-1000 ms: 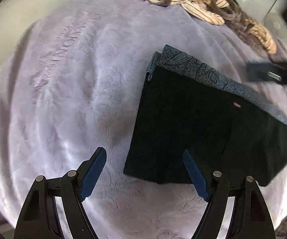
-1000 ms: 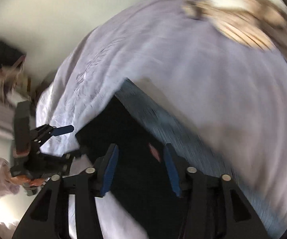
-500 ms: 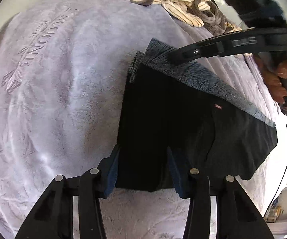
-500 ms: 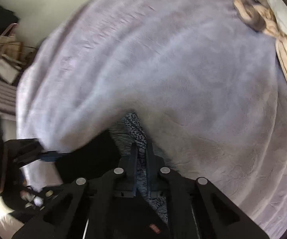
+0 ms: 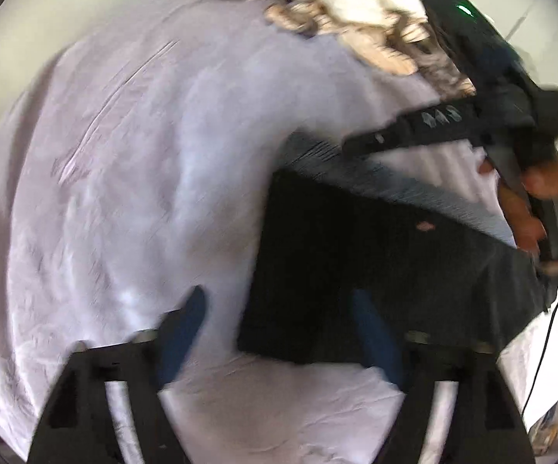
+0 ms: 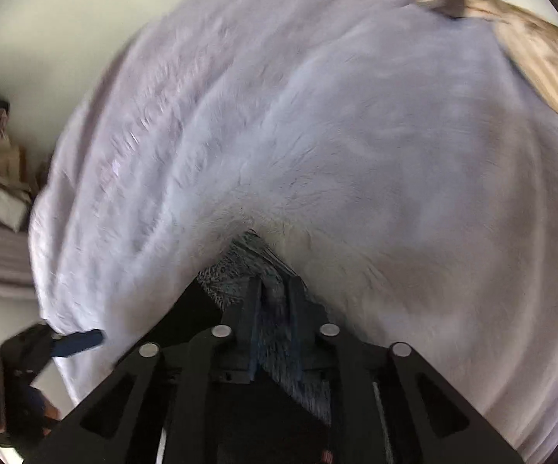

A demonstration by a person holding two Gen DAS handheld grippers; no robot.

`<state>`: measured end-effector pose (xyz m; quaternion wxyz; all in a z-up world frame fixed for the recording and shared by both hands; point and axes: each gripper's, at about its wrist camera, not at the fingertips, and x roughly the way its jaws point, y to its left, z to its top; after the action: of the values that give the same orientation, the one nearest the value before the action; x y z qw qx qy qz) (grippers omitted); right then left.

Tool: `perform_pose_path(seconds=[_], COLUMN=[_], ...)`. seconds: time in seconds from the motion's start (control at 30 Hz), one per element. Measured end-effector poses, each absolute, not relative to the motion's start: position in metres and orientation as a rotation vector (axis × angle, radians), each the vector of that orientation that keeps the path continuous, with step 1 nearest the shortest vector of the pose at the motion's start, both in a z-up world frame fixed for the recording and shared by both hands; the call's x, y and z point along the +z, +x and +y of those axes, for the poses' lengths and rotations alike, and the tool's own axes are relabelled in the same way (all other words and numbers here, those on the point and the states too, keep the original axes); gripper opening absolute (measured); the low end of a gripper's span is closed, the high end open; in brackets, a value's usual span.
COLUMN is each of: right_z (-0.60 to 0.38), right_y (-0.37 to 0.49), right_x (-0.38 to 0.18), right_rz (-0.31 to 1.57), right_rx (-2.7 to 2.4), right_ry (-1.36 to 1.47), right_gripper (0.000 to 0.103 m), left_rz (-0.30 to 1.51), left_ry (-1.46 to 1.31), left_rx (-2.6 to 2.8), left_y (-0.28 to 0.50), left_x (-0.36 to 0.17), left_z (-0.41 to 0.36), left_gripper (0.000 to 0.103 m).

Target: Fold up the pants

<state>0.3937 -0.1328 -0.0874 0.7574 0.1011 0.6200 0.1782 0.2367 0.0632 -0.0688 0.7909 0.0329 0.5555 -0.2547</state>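
Both hand-held grippers tipped steeply downward, doing opposite jobs.

Left hand-held gripper (image 5: 279, 332) has its jaws wide and opening, pads pressing nothing. Right hand-held gripper (image 6: 275, 309), gripped by a bare hand (image 5: 530, 208) at far right, is pinched nearly together on cloth, jaws easing apart.

We see a bed covered by a pale lilac plush blanket (image 6: 356, 135), with a heap of beige and white clothes (image 5: 356, 15) at its far end. A plain pale wall (image 6: 66, 38) stands behind, and bags (image 6: 0, 178) crowd the floor beside the bed.
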Motion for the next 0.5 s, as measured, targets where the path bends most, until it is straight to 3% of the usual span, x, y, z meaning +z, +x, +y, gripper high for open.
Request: perform_pose_path(seconds=[0.17, 0.33, 0.43, 0.5], right_z=[-0.191, -0.221, -0.240, -0.249], right_y=[0.325, 0.272, 0.267, 0.272], right_x=[-0.055, -0.094, -0.115, -0.118], right_rz=[1.321, 1.382, 1.352, 1.311], right_rx=[0.215, 0.030, -0.077, -0.116], right_ry=[0.376, 0.419, 0.427, 0.457], right_gripper=[0.017, 0.017, 0.017, 0.017], left_rz=[1.165, 1.240, 1.234, 1.248], left_ry=[0.119, 0.220, 0.232, 0.228], left_rx=[-0.580, -0.431, -0.404, -0.403], left_y=[0.245, 0.272, 0.279, 0.278], left_x=[-0.065, -0.113, -0.118, -0.117], left_z=[0.009, -0.023, -0.025, -0.024], left_gripper=[0.086, 0.087, 0.098, 0.098])
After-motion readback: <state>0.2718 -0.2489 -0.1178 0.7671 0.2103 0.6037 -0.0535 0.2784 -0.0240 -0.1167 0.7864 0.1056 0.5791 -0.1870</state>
